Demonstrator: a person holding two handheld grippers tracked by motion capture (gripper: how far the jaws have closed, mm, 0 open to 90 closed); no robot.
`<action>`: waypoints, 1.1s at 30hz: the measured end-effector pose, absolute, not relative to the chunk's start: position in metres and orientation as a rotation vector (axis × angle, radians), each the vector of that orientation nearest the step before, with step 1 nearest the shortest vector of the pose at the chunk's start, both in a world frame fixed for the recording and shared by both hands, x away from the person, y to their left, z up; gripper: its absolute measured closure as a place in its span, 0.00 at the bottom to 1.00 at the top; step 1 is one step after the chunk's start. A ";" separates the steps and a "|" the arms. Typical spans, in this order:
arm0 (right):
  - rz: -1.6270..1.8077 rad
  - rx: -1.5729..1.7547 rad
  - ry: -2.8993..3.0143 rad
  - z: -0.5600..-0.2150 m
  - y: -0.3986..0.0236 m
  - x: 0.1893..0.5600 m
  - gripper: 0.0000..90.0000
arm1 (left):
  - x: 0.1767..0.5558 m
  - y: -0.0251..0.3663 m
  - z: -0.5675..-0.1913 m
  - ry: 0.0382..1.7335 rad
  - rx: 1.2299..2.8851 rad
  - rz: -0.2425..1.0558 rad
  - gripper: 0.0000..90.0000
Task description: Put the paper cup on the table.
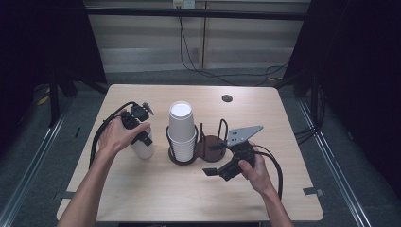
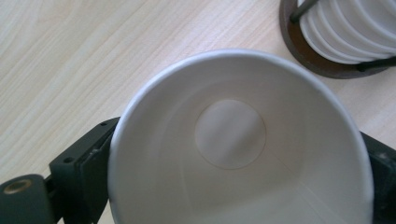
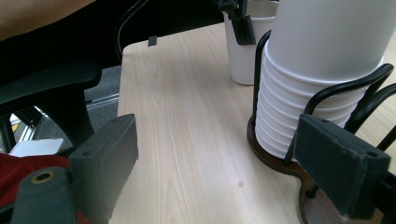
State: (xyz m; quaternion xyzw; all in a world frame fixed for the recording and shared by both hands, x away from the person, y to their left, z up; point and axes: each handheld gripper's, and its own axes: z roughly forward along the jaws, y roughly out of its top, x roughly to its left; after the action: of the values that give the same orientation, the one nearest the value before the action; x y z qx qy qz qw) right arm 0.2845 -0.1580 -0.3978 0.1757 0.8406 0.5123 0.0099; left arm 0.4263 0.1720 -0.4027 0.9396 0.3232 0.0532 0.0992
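A single white paper cup (image 1: pixel 143 150) stands upright on the table, left of the holder. My left gripper (image 1: pixel 142 141) reaches down around it from above. In the left gripper view the cup (image 2: pixel 233 154) sits between the two jaws of the gripper (image 2: pixel 238 161), its rim round and undented, and the pads lie close beside its wall. A tall stack of white cups (image 1: pixel 182 130) fills the left ring of a dark wire cup holder (image 1: pixel 211 144). My right gripper (image 1: pixel 213 160) rests low in front of the holder's other ring, jaws wide apart and empty (image 3: pixel 215 140).
A round cable hole (image 1: pixel 227 98) lies near the table's far edge. Black cables trail from both grippers across the tabletop (image 1: pixel 156 189). A black office chair (image 3: pixel 46 88) stands past the table's left edge. Dark frame legs flank the table.
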 end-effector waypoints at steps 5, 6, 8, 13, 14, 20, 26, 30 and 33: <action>1.601 0.548 2.622 -0.397 -0.158 0.284 0.15 | 0.424 0.171 -0.404 0.902 2.791 0.187 0.07; 1.598 0.548 2.621 -0.397 -0.158 0.284 0.15 | 0.423 0.171 -0.405 0.902 2.788 0.193 0.07; 1.601 0.546 2.620 -0.397 -0.159 0.284 0.15 | 0.423 0.171 -0.407 0.884 2.789 0.185 0.06; 1.605 0.542 2.616 -0.397 -0.159 0.284 0.15 | 0.422 0.177 -0.410 0.869 2.764 0.158 0.05; 1.607 0.543 2.617 -0.397 -0.159 0.284 0.15 | 0.422 0.179 -0.410 0.870 2.758 0.152 0.05; 1.599 0.542 2.626 -0.397 -0.158 0.284 0.15 | 0.422 0.190 -0.415 0.869 2.743 0.114 0.02; 1.606 0.543 2.630 -0.398 -0.157 0.284 0.15 | 0.421 0.201 -0.420 0.876 2.704 0.086 0.00; 1.605 0.544 2.625 -0.398 -0.158 0.284 0.15 | 0.419 0.208 -0.424 0.873 2.674 0.066 0.00; 1.607 0.544 2.624 -0.397 -0.158 0.284 0.15 | 0.415 0.212 -0.426 0.874 2.657 0.071 0.00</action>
State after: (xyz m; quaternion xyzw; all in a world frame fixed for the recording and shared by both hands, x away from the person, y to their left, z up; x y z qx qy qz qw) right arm 0.2839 -0.1582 -0.3972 0.1742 0.8397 0.5143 0.0084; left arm 0.4154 0.2124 -0.4262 0.9356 0.3078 0.0250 0.1712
